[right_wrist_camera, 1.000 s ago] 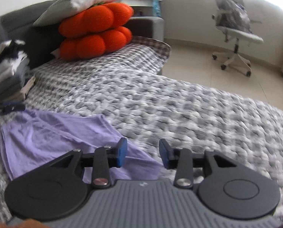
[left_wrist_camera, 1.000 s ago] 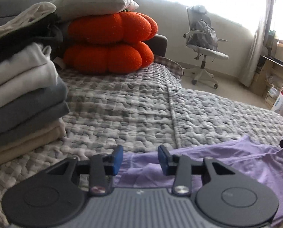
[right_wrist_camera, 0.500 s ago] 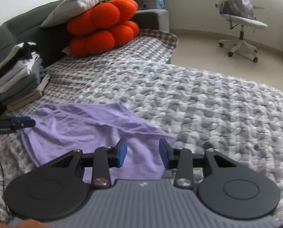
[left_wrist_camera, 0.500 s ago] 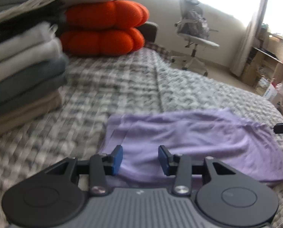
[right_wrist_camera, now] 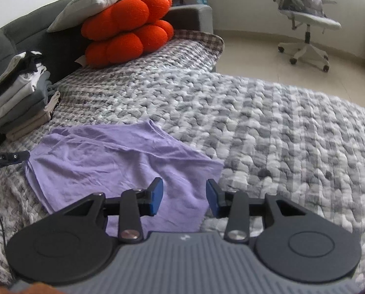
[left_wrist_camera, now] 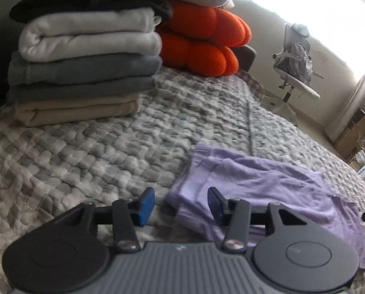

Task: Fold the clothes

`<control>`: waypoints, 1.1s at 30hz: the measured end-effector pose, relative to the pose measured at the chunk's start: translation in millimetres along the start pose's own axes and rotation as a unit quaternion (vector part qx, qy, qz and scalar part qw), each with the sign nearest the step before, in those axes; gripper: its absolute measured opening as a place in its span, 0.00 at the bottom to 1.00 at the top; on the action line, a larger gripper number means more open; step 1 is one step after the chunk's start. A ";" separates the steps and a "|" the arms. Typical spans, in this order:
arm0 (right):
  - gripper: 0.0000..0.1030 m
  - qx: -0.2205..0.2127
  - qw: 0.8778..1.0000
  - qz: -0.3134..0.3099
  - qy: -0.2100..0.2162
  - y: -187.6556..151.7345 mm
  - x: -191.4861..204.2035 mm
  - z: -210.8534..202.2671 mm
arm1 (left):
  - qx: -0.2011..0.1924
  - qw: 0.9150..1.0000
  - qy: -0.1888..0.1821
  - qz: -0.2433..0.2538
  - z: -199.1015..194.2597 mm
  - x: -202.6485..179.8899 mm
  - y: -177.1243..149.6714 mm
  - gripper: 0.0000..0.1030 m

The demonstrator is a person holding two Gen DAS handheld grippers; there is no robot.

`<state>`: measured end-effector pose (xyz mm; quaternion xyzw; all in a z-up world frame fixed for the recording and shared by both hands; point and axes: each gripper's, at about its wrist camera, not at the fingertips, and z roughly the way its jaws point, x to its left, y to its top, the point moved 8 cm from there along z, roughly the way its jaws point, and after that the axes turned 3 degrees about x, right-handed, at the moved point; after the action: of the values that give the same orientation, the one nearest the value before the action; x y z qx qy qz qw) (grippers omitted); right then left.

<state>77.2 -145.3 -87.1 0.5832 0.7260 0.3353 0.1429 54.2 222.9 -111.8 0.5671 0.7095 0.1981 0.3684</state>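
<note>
- The lavender garment (right_wrist_camera: 113,156) lies spread on the bed's quilted cover (right_wrist_camera: 268,122), partly folded, with doubled layers at its left edge and creases across the panel.
- It looks thin, light and limp: likely to drape and slide on itself, so a pinch at a corner or doubled hem should hold better than a grab at mid-panel.
- The right gripper (right_wrist_camera: 182,197) hangs over the cloth's near right portion; its fingers stand well apart and hold nothing, the cloth's right corner just ahead and right of them.
- The left gripper (left_wrist_camera: 180,207) is likewise spread wide and empty; the garment's layered left edge (left_wrist_camera: 182,203) sits between and just beyond its fingers, the right finger over fabric, the left over bare quilt.
- Beyond the left fingers, up and left, stands a stack of folded clothes (left_wrist_camera: 84,66), well apart from the garment.
- Farther off are orange cushions (right_wrist_camera: 128,29) and an office chair (right_wrist_camera: 307,17).
</note>
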 end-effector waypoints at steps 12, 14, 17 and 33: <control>0.42 0.059 0.991 0.098 0.075 -22.0 -20.9 -15.4 | 0.025 0.988 -0.101 0.114 -19.5 -111.3 -12.8 0.50; 0.42 0.067 0.987 0.113 0.092 -27.9 -23.6 -19.3 | 0.031 0.983 -0.117 0.138 -19.5 -130.0 -19.8 0.50; 0.42 0.082 0.981 0.129 0.116 -36.6 -25.1 -23.3 | 0.040 0.974 -0.141 0.173 -19.2 -157.4 -30.6 0.50; 0.27 0.119 0.948 0.201 0.218 -63.8 -24.2 -28.1 | 0.060 0.943 -0.197 0.262 -24.0 -237.9 -79.2 0.52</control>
<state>19.2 -183.2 -112.6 0.6425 0.6419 0.3872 -0.1591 4.4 -22.1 -80.7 0.7814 0.4600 0.1293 0.4014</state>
